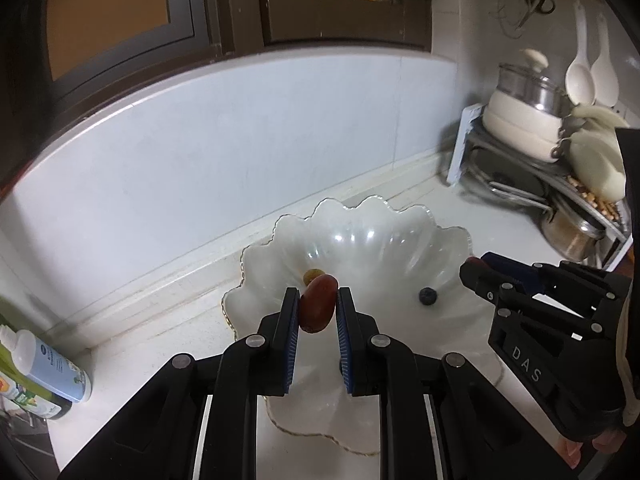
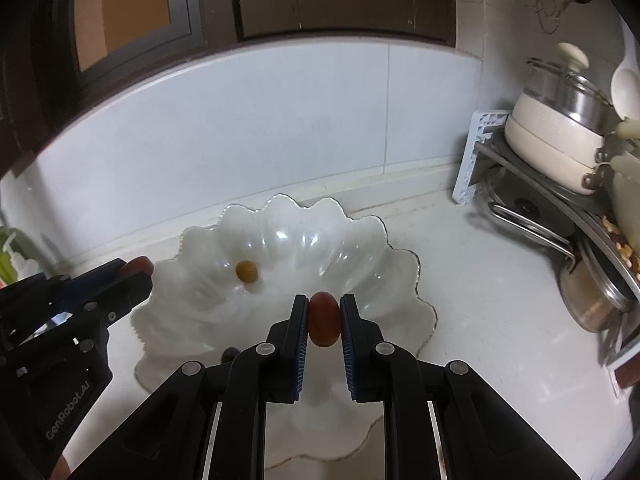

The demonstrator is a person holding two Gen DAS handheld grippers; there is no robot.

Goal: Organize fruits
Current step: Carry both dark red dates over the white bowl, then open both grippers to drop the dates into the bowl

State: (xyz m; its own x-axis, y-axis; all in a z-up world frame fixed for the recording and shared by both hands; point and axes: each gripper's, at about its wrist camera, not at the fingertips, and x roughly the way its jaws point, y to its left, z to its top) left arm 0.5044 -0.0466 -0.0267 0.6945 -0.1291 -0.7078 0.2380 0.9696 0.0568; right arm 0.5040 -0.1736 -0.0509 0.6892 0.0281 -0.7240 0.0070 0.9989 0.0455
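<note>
A white scalloped bowl stands on the counter near the wall. In the left wrist view my left gripper is shut on a red oval fruit over the bowl's left half. A yellow-green grape lies inside the bowl, and a dark blueberry lies further right. In the right wrist view my right gripper is shut on another red oval fruit above the bowl's near right side. Each gripper shows in the other's view, the right gripper at the right and the left gripper at the left.
A rack with stacked pots and pans fills the right corner. White spoons and scissors hang on the wall. Bottles lie at the counter's left edge. White tiles rise right behind the bowl.
</note>
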